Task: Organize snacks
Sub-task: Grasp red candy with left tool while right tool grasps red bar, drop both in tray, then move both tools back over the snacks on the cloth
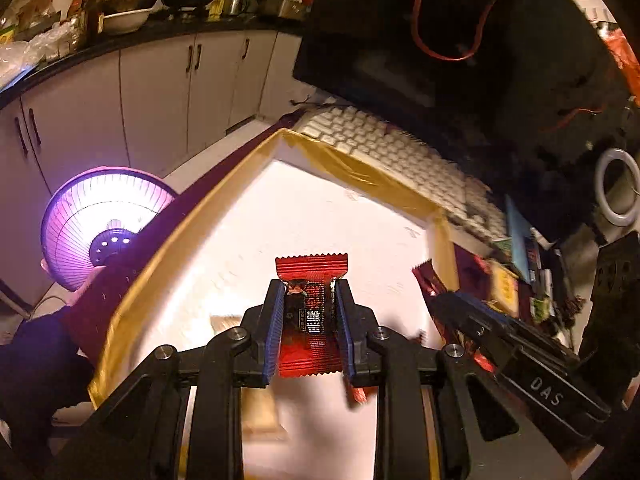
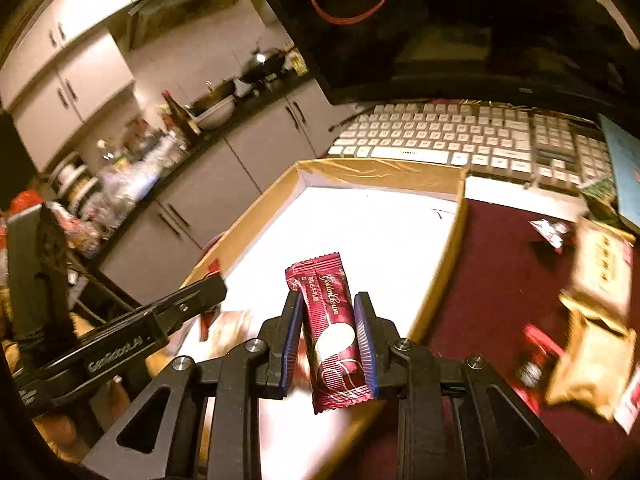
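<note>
My left gripper point(image 1: 309, 286) is shut on a bright red snack packet point(image 1: 311, 280) and holds it above the white floor of an open box point(image 1: 256, 208) with gold-taped rims. My right gripper point(image 2: 328, 300) is shut on a dark red Golden Crown wafer packet point(image 2: 332, 328), held over the box's right rim point(image 2: 448, 264). The right gripper also shows in the left wrist view point(image 1: 444, 300), at the box's right side. The left gripper shows in the right wrist view point(image 2: 212, 284), at the box's left. A pale packet point(image 2: 232, 332) lies in the box.
A white keyboard point(image 2: 440, 140) lies behind the box, under a dark monitor point(image 1: 440, 40). Several snack packets point(image 2: 592, 320) lie on the maroon cloth point(image 2: 500, 300) right of the box. A glowing heater point(image 1: 100, 224) stands at the left, before kitchen cabinets point(image 1: 160, 92).
</note>
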Demonstrator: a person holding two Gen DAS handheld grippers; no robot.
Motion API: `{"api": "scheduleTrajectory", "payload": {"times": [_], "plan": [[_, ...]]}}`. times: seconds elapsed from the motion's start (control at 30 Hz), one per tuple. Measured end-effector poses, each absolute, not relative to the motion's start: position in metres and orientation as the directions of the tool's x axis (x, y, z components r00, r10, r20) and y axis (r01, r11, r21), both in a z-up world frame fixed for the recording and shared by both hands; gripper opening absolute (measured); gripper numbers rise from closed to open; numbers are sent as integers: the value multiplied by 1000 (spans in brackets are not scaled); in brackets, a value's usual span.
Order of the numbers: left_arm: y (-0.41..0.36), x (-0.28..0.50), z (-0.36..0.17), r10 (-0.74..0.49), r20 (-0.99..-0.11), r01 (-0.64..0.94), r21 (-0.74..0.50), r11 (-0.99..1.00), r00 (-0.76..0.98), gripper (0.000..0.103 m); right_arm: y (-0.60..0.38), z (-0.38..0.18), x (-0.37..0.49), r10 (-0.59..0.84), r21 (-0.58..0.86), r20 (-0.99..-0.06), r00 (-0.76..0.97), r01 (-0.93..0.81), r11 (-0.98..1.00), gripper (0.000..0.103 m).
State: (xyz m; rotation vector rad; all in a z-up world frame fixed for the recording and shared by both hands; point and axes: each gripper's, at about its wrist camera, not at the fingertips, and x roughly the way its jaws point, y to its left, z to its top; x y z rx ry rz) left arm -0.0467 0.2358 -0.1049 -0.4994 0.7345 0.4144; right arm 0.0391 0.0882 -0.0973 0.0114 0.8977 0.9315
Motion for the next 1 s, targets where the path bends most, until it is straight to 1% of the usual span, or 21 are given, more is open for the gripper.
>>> {"api": "scheduleTrajectory", "payload": {"times": [0.1,0.2,0.27,0.33,0.47,0.5,0.53,0.57,0.63,0.67,0.7,0.73,0.8,0.83,1.0], "plan": [[247,-33,-119,201,-770,-554,-227,801,606,22,110,-106,50,648,325,-698,305,-672,666,27],[252,-26,-134,172,-804,-553,-220,803,570,22,121,-121,60,612,325,-736,288,-643,694,27],[255,-28,-139,165,-808,-560,-230,796,566,22,125,-129,61,608,326,-745,273,-646,691,27],[257,-30,-140,149,-805,-555,-250,793,575,22,127,-130,60,594,299,-750,290,-652,696,27],[255,-25,-141,155,-821,-563,-228,795,550,23,130,-131,57,570,260,-758,316,-656,709,28],[255,-26,-141,155,-821,-563,-226,795,549,24,132,-130,57,570,256,-759,315,-660,706,30],[254,-25,-139,159,-821,-565,-224,794,548,26,132,-129,56,574,258,-757,313,-664,702,30],[254,-26,-138,166,-821,-568,-217,794,547,30,130,-129,56,576,262,-754,315,-661,704,30],[251,-29,-134,189,-810,-569,-205,796,555,47,125,-127,56,585,283,-747,315,-646,709,38],[250,-33,-131,204,-796,-568,-202,798,570,51,121,-125,55,604,307,-736,306,-644,700,42],[247,-38,-126,223,-777,-570,-203,797,588,57,117,-122,53,616,321,-728,301,-644,694,48],[245,-43,-121,237,-760,-571,-207,794,606,64,112,-117,51,631,333,-714,302,-646,686,51],[238,-53,-113,247,-731,-567,-225,792,636,73,97,-103,45,659,342,-678,326,-653,676,56],[233,-56,-109,248,-721,-561,-231,795,647,73,91,-99,42,667,348,-666,333,-653,673,58],[193,-75,-90,244,-675,-503,-217,837,697,73,43,-75,31,740,413,-596,312,-671,616,59]]}}
